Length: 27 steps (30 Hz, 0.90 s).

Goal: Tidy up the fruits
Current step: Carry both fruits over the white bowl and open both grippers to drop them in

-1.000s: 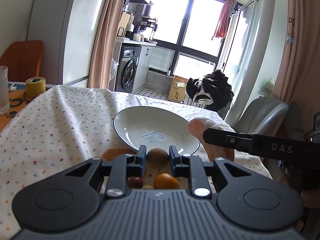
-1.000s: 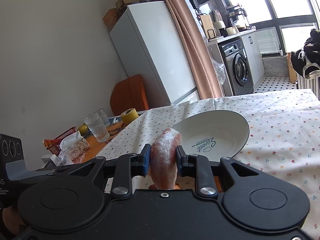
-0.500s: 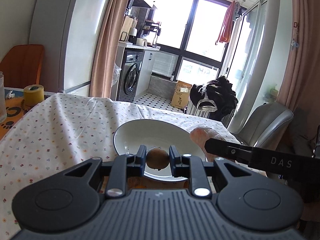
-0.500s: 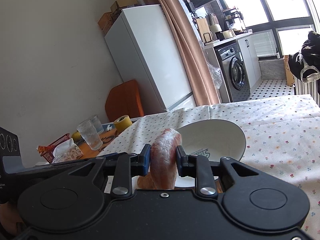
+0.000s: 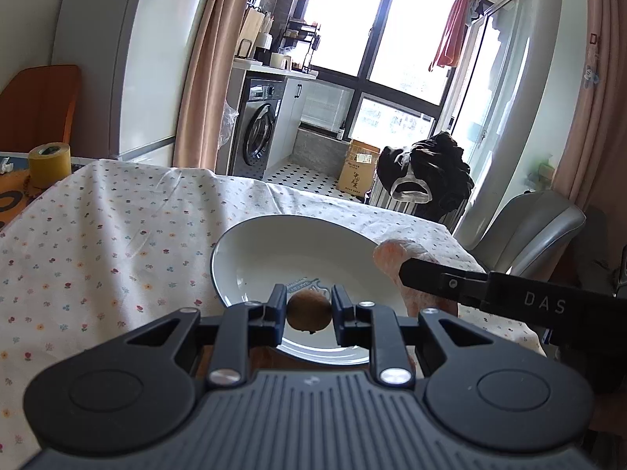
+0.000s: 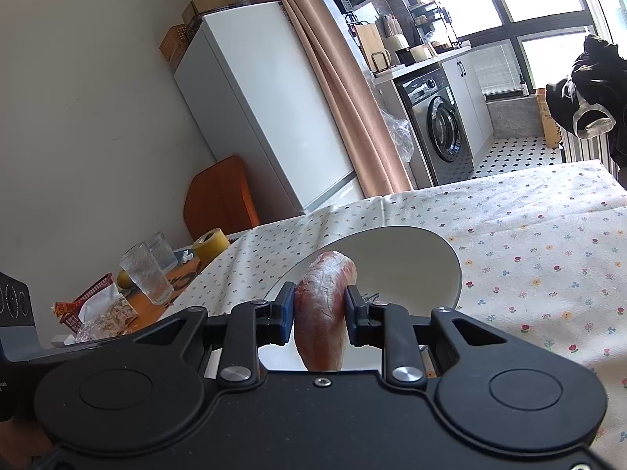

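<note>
Left gripper (image 5: pixel 308 307): clamped on small brown round kiwi (image 5: pixel 308 310), above white ceramic plate (image 5: pixel 274 250). Right gripper (image 6: pixel 319 313): closed on long pinkish sweet potato (image 6: pixel 323 313) (film-wrapped, apparently).

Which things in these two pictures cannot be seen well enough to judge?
- Left wrist view: the orange object under the plate's near rim is hidden by the left claw.
- Right wrist view: the lower end of the pink wrapped fruit is hidden by the right claw.
- Plate lettering: too small.

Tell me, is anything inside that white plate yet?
The white plate shows only blue printed lettering. A brown kiwi hangs above it between the left gripper fingers, which cover the plate's near part.
</note>
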Available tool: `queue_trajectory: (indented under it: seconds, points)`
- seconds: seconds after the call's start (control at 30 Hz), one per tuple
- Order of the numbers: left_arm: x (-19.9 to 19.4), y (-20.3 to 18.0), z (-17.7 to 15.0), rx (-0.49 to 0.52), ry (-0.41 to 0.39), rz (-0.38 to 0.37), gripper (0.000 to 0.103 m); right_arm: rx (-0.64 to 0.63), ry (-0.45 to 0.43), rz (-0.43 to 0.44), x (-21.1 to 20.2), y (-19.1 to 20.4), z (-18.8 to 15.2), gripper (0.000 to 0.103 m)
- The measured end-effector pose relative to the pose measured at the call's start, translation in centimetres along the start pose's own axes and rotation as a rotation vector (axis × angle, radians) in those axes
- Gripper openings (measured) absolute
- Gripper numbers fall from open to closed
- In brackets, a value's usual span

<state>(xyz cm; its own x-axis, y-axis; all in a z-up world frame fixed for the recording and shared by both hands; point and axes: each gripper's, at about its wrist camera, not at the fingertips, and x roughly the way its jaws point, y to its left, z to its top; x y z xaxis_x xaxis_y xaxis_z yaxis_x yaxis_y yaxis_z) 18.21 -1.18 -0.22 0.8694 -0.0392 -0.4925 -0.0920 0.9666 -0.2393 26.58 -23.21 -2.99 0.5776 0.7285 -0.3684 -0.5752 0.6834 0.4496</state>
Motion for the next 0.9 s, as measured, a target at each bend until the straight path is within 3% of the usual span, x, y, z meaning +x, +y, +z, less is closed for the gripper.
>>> queue_trajectory:
  seconds: [0.27, 0.43, 0.67, 0.9]
  points:
    - [2.0, 0.4, -0.4, -0.029, 0.051, 0.012, 0.022, 0.021, 0.037, -0.002, 1.8, -1.2, -0.3, 0.024]
    - [1.8, 0.5, -0.4, 0.006, 0.024, 0.049, 0.025, 0.032, 0.044, -0.01, 2.4, -1.4, -0.2, 0.024]
    - [0.7, 1.7, -0.3, -0.036, 0.021, 0.065, 0.026, 0.019, 0.036, -0.011, 2.5, -1.0, 0.1, 0.025]
    - [-0.8, 1.9, -0.8, -0.04, 0.004, 0.087, 0.047, 0.021, -0.006, -0.048, 2.1, -0.9, 0.5, 0.035]
